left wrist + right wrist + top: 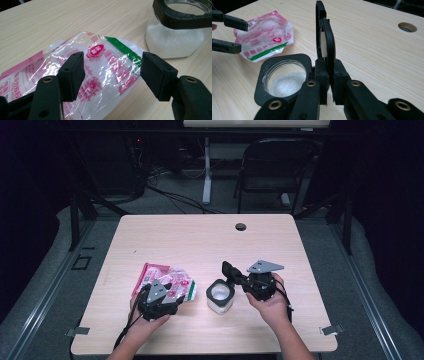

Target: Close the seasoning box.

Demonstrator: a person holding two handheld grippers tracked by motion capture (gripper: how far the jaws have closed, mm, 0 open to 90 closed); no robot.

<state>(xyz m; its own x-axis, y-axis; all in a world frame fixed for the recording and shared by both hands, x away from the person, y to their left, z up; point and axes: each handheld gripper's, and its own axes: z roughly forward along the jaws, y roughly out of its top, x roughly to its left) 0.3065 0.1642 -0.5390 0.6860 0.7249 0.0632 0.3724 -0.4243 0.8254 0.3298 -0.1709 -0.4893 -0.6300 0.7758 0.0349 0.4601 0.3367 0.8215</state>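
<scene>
My left gripper has jaws wide open, straddling the pink printed sachet, flat on the table; green seal edge points to 3 o'clock, toward the jar just beside. My right gripper is clamped on the jar's hinged lid, upright, mouth exposed.
</scene>
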